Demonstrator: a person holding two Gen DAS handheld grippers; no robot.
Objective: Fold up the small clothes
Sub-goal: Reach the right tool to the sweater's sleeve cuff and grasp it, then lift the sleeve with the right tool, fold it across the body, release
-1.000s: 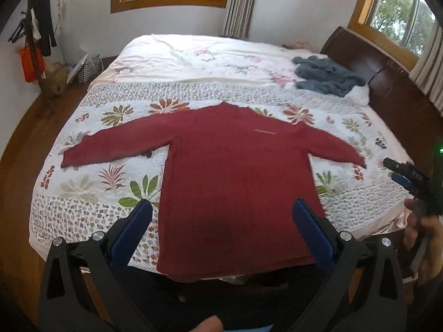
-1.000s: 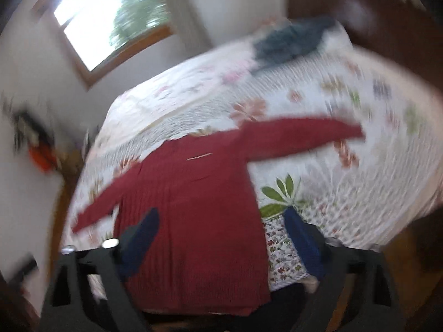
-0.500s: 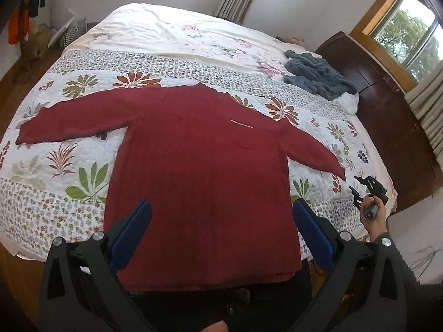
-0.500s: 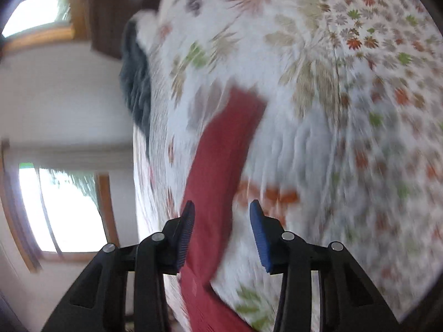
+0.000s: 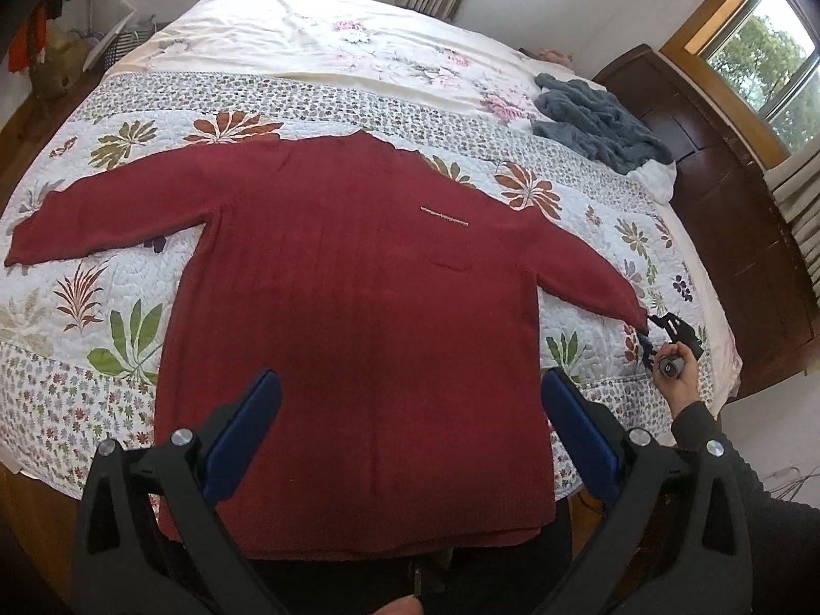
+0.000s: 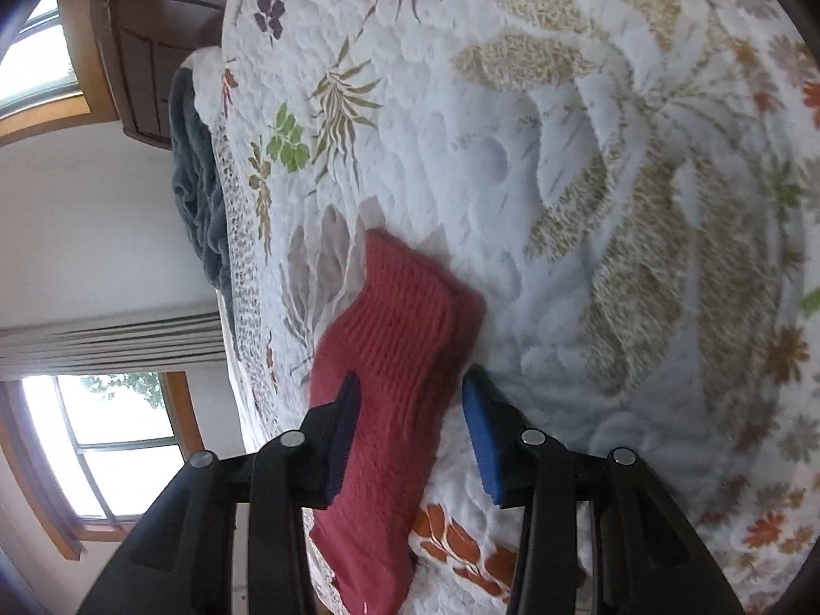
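A dark red knit sweater lies flat on the bed with both sleeves spread out. My left gripper hovers open above its lower body, nothing between the blue pads. The right sleeve's cuff lies between the fingers of my right gripper, which is open and straddles the sleeve close to the quilt. In the left wrist view the right gripper appears small at the sleeve end, held by a hand.
The bed carries a floral quilt. A grey-blue garment is bunched near the dark wooden headboard. Baskets and hanging items stand at the far left wall. Windows sit behind the bed.
The right gripper has dropped to the right sleeve's cuff, and its fingers now flank it. The left gripper has risen and tilted down, so more of the sweater shows.
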